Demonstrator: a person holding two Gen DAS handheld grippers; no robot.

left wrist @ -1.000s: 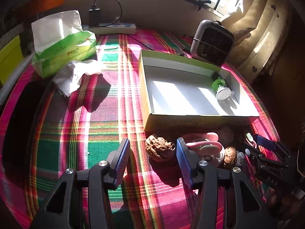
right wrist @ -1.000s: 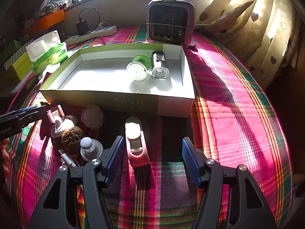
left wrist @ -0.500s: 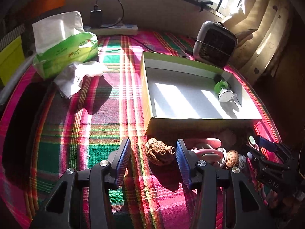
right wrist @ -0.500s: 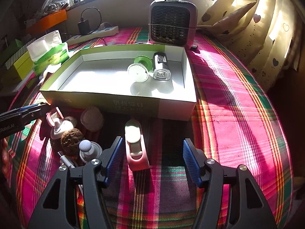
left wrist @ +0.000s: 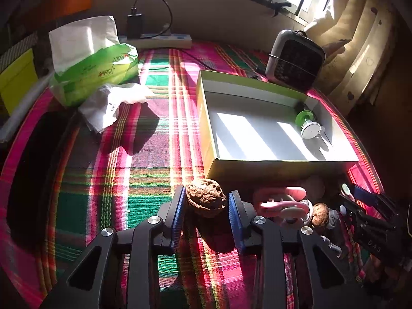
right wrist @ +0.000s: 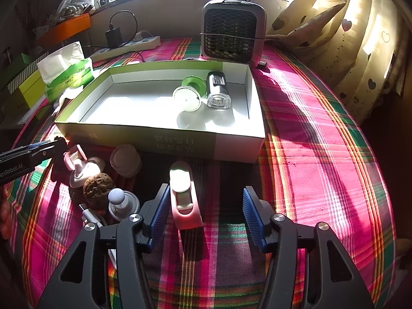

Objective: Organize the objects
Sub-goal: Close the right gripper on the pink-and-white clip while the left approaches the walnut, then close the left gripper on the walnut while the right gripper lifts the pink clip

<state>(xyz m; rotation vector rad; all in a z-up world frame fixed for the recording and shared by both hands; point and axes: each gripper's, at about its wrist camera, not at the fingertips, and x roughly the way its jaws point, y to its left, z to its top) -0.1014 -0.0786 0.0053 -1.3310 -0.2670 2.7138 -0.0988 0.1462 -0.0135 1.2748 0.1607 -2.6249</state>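
Left gripper (left wrist: 207,207) has just closed onto the walnut (left wrist: 206,200); the box (right wrist: 231,143) holds 2 items, right gripper (right wrist: 204,212) open.

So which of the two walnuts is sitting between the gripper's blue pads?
The bigger walnut, alone between the left gripper's pads; the smaller walnut sits among the pink clutter.

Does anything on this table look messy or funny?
Yes. A crumpled white tissue lies loose beside the green tissue pack, and little things sit jumbled before the box rather than inside it, like the pink holder.
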